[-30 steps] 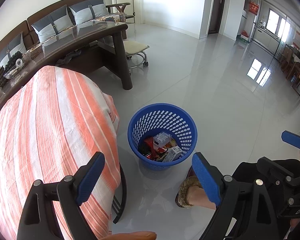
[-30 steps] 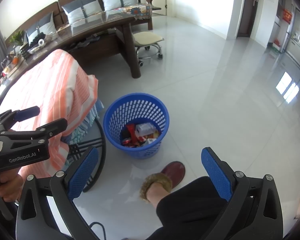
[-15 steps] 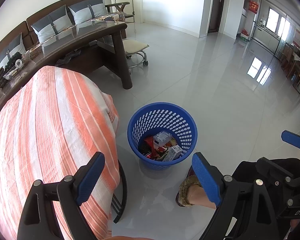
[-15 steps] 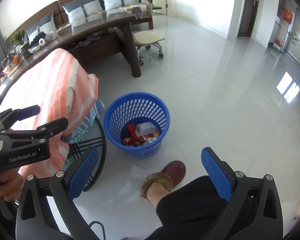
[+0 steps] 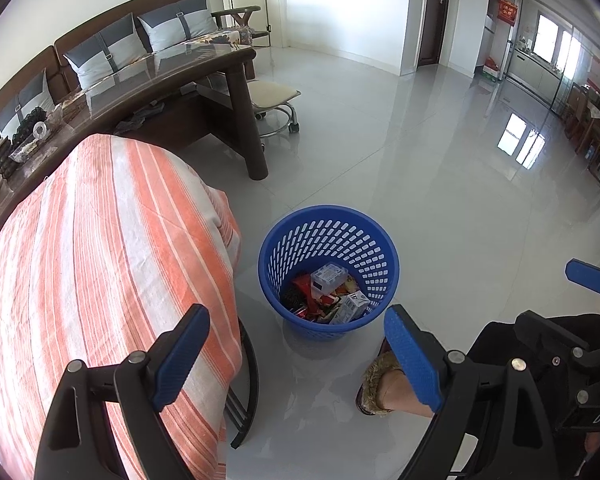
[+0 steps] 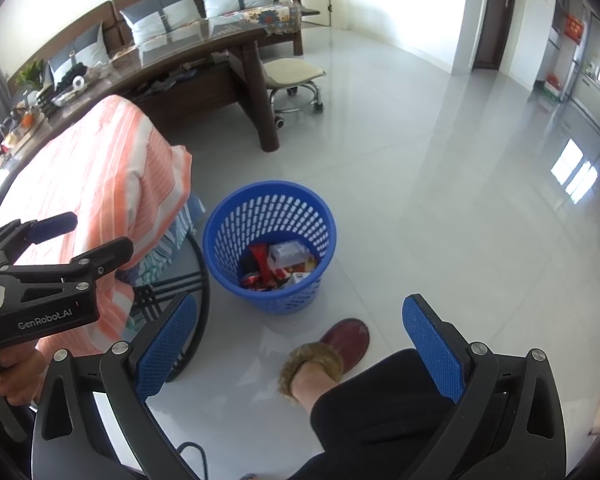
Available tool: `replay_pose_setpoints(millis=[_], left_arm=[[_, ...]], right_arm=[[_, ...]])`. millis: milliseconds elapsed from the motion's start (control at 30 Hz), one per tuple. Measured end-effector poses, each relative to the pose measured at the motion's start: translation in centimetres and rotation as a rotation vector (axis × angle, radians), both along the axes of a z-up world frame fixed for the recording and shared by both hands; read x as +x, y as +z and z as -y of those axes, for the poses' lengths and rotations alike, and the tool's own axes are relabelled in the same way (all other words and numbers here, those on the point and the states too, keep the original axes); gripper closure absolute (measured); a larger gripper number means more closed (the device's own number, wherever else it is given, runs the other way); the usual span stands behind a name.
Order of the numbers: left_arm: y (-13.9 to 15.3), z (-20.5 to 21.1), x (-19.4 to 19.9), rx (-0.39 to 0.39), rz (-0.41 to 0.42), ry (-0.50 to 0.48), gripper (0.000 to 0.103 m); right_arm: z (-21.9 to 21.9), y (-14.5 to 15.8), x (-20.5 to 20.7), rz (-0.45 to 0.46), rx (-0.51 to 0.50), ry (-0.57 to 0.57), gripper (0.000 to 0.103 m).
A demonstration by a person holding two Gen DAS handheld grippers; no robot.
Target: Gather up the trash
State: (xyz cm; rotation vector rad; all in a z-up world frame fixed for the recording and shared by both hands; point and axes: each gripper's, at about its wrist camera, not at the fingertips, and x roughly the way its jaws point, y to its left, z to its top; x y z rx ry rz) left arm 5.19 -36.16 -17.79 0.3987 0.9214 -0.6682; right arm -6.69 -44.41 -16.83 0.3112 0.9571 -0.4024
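A blue perforated waste basket [image 5: 370,240] stands on the tiled floor and shows in the right wrist view too [image 6: 228,224]. Inside lies trash: a clear plastic box [image 5: 327,277], a small carton [image 5: 350,306] and red wrappers [image 6: 260,258]. My left gripper [image 5: 296,354] is open and empty, held above the floor just in front of the basket. My right gripper [image 6: 300,346] is open and empty, over the person's leg and slippered foot [image 6: 326,354]. The left gripper also shows at the left of the right wrist view [image 6: 52,256].
A table under an orange-striped cloth [image 5: 92,264] stands left of the basket, with a black curved frame [image 5: 248,384] below. A dark wooden desk [image 5: 172,80], a wheeled stool [image 5: 274,100] and a sofa [image 5: 140,36] stand behind. Glossy floor [image 5: 440,184] spreads to the right.
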Motion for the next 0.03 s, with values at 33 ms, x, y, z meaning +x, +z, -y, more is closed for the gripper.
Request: replay_pose_setpoints(millis=[33], left_arm=[[0.19, -0.16, 0.02, -0.004, 0.005, 0.004, 0.012]], right_arm=[[0.0, 0.0, 0.0, 0.0, 0.001, 0.0, 0.0]])
